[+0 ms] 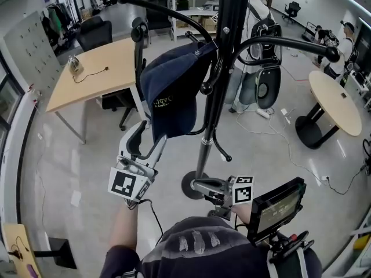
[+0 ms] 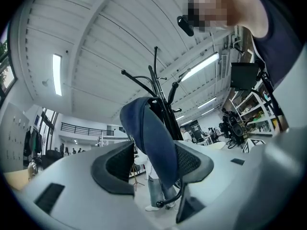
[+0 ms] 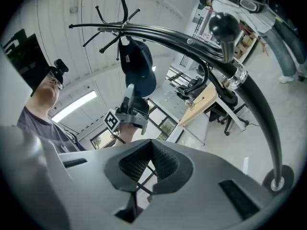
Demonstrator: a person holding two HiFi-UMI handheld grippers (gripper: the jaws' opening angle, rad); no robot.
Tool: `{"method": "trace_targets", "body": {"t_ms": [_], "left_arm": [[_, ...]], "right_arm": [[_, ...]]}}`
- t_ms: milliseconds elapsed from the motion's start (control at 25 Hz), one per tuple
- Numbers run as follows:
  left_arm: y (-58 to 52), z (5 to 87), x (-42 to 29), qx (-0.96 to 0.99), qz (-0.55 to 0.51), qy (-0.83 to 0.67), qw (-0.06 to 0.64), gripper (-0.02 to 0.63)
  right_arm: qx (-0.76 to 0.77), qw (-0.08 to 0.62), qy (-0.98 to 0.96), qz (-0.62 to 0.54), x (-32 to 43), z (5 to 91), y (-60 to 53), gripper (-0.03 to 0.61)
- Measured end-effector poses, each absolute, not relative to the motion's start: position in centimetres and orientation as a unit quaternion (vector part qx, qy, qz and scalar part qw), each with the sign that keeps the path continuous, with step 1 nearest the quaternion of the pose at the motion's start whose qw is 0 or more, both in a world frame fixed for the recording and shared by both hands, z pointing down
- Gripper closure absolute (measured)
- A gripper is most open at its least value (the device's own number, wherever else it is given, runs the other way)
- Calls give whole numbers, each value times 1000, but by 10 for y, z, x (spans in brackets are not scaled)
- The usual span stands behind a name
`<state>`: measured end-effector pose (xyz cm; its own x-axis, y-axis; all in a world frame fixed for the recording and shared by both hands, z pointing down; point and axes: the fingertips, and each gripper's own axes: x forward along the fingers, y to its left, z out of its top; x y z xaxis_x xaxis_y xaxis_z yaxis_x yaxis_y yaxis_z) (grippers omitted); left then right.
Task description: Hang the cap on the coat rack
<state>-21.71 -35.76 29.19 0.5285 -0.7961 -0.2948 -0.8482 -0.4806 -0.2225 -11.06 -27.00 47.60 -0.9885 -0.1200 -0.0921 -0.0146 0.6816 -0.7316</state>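
Observation:
A navy cap (image 1: pixel 174 91) hangs on a curved hook of the black coat rack (image 1: pixel 223 57), its crown against the pole and its lower edge pointing down. My left gripper (image 1: pixel 152 136) is just under that edge, pointing up at it. In the left gripper view the cap (image 2: pixel 153 138) hangs down between the wide-apart jaws of the left gripper (image 2: pixel 154 152), and neither pad presses on it. My right gripper (image 1: pixel 200 185) is low, close to the pole, with nothing in it. Its pads meet in the right gripper view (image 3: pixel 149 150), which also shows the cap (image 3: pixel 139 68) high on the rack (image 3: pixel 192 40).
The rack's round base (image 1: pixel 194 185) stands on the grey floor. A wooden table (image 1: pixel 98 68) and an office chair (image 1: pixel 95 33) are behind on the left, a round table (image 1: pixel 336 100) on the right. Other rack arms (image 1: pixel 290 44) stick out sideways.

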Motion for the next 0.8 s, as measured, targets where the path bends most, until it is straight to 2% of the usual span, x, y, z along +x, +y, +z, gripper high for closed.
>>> {"method": "trace_targets", "body": {"t_ms": [280, 800], "left_arm": [[-357, 301, -223, -863, 77, 474, 154, 376], [-331, 341, -297, -866, 78, 489, 73, 376]], "right_arm": [[-41, 68, 915, -396, -117, 473, -264, 574], [-74, 70, 911, -401, -169, 460, -255, 574]]}}
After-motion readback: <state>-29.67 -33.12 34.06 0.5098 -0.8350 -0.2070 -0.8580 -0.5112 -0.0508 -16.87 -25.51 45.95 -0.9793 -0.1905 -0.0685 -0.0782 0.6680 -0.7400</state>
